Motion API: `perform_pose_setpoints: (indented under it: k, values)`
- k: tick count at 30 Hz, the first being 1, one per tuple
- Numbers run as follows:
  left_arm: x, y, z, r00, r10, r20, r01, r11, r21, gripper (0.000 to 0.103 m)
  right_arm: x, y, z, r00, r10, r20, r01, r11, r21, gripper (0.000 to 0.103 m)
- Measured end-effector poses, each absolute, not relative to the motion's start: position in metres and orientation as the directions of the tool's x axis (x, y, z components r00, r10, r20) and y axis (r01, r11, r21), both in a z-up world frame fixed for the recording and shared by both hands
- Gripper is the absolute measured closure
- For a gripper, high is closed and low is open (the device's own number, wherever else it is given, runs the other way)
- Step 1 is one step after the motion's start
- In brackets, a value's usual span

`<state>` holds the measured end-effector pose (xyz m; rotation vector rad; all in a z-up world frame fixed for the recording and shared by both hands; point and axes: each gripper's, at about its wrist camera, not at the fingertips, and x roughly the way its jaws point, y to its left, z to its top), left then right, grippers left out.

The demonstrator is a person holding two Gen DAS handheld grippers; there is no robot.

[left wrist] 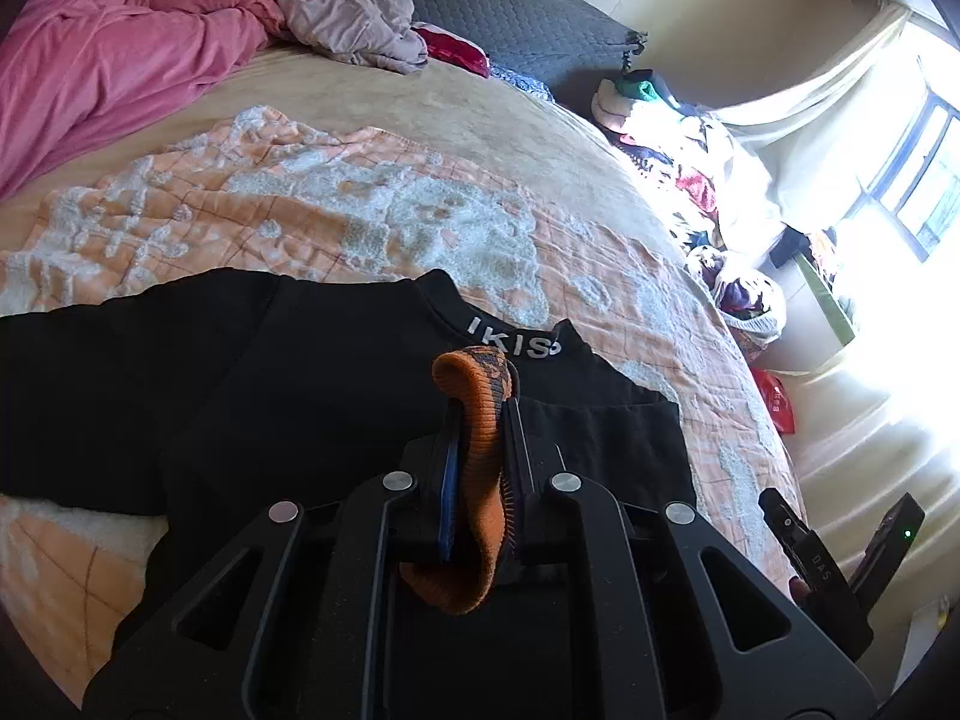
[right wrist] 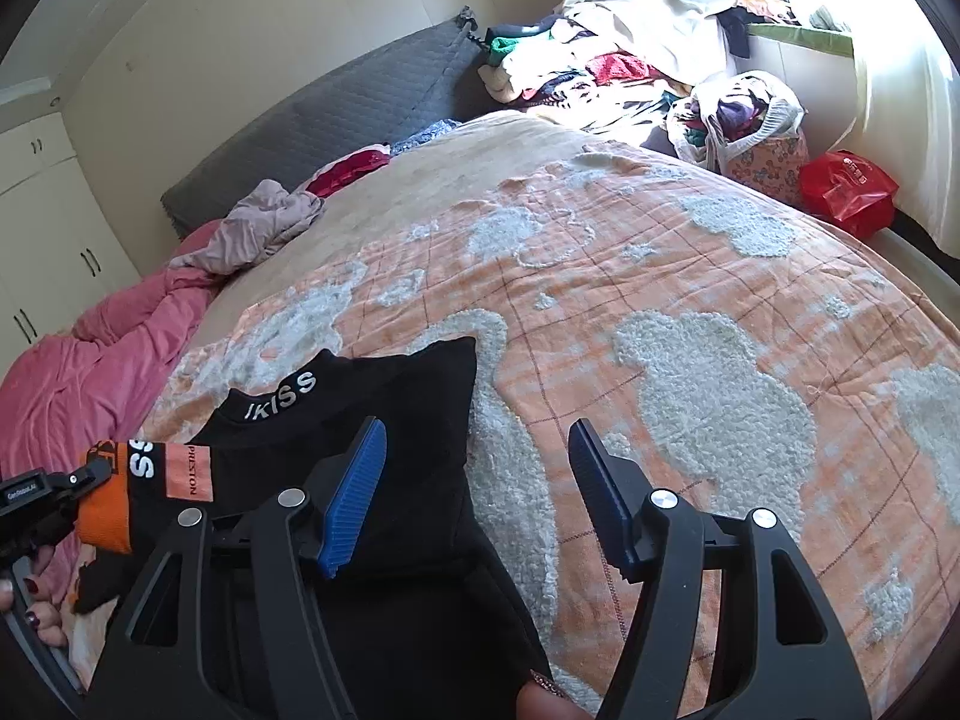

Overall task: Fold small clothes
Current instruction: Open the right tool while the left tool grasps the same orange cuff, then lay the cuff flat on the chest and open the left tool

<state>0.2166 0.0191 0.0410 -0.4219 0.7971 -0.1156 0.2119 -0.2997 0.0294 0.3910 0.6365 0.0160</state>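
While the left gripper (left wrist: 486, 414) pinches the orange cuff (left wrist: 474, 480) of the black shirt (left wrist: 240, 372), the right gripper (right wrist: 474, 492) hovers half-open, holding nothing, above the blanket (right wrist: 660, 276).

- Black shirt (right wrist: 384, 420): smooth matt cloth.
- Orange cuff (left wrist: 480, 456): ribbed knit.
- Blanket (right wrist: 690, 360): peach cloth with rough fleecy white patches.
- Red bag (right wrist: 849, 192): glossy plastic.

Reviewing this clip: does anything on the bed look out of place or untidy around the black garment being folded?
Mostly the far side: a crumpled pale garment lies unfolded near the pink blanket, and a heap of clothes spills beside the bed. The black top lies flat; the left tool is shut on its orange cuff.
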Motion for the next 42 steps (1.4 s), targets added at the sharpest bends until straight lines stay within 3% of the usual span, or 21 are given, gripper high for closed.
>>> perform_pose_setpoints:
  k: [9, 13, 17, 19, 20, 24, 26, 29, 42]
  values:
    - [0.21, 0.039, 0.024, 0.685, -0.212, -0.697, -0.112, 0.915, -0.388, 0.096, 0.215, -0.29, 0.025, 0.797, 0.11, -0.594, 0.11, 0.94, 0.323, 0.041]
    - [0.204, 0.044, 0.025, 0.694, -0.159, -0.702, -0.139, 0.927, -0.348, 0.089, 0.216, -0.274, 0.024, 0.793, 0.106, -0.6, 0.072, 0.961, 0.266, 0.041]
    - [0.197, 0.047, 0.029, 0.703, -0.127, -0.7, -0.149, 0.936, -0.319, 0.077, 0.218, -0.256, 0.022, 0.783, 0.118, -0.61, 0.019, 0.977, 0.213, 0.041]
    - [0.198, 0.043, 0.028, 0.697, -0.129, -0.706, -0.133, 0.944, -0.303, 0.075, 0.219, -0.243, 0.019, 0.77, 0.136, -0.624, -0.028, 0.983, 0.179, 0.035]
    - [0.198, 0.04, 0.027, 0.691, -0.133, -0.71, -0.124, 0.947, -0.297, 0.07, 0.219, -0.237, 0.017, 0.764, 0.14, -0.63, -0.049, 0.986, 0.159, 0.035]
    - [0.208, 0.019, 0.007, 0.636, -0.115, -0.763, -0.074, 0.975, -0.208, 0.064, 0.221, -0.213, 0.007, 0.726, 0.158, -0.669, -0.121, 0.987, 0.101, 0.032]
    - [0.211, 0.016, -0.007, 0.599, -0.098, -0.795, -0.07, 0.982, -0.174, 0.058, 0.227, -0.206, -0.005, 0.675, 0.136, -0.725, -0.124, 0.99, 0.071, 0.025]
    - [0.217, 0.017, -0.037, 0.522, -0.084, -0.849, -0.082, 0.986, -0.148, 0.054, 0.23, -0.202, -0.019, 0.654, 0.094, -0.751, -0.116, 0.993, 0.023, 0.025]
    - [0.2, 0.019, -0.035, 0.566, -0.119, -0.816, -0.042, 0.984, -0.172, 0.035, 0.218, -0.204, -0.01, 0.689, 0.112, -0.716, -0.089, 0.994, 0.07, 0.009]
